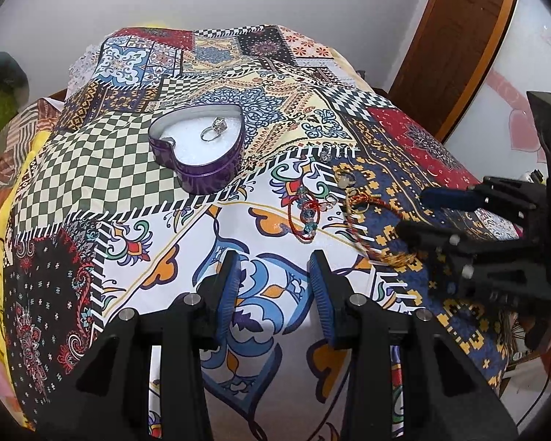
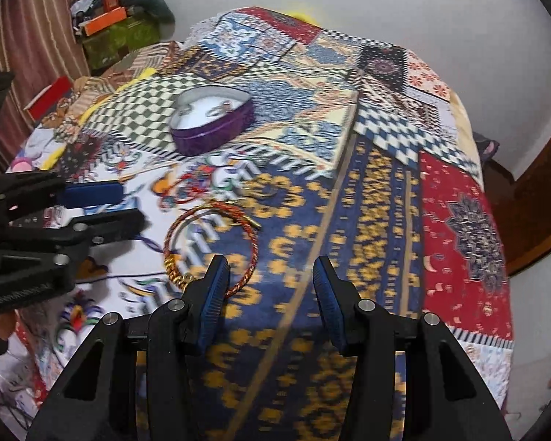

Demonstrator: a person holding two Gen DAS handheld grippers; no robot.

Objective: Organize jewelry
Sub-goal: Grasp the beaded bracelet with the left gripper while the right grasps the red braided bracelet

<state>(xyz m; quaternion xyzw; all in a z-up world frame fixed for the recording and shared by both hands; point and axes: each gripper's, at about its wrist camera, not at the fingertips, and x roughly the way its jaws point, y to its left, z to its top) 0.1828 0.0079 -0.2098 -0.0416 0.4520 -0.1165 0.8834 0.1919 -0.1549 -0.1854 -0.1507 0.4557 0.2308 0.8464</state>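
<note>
A purple heart-shaped tin with white lining stands open on the patterned cloth; a silver ring lies inside. It also shows in the right wrist view. A red thread bracelet with blue beads and small rings lie right of the tin. A red-and-gold cord bangle lies just ahead of my right gripper, which is open and empty. My left gripper is open and empty, short of the beaded bracelet. The right gripper shows at the right edge of the left wrist view.
The patterned cloth covers a raised surface that drops off at the edges. A white wall stands behind, a wooden door frame at the right. Boxes and clutter lie at the far left.
</note>
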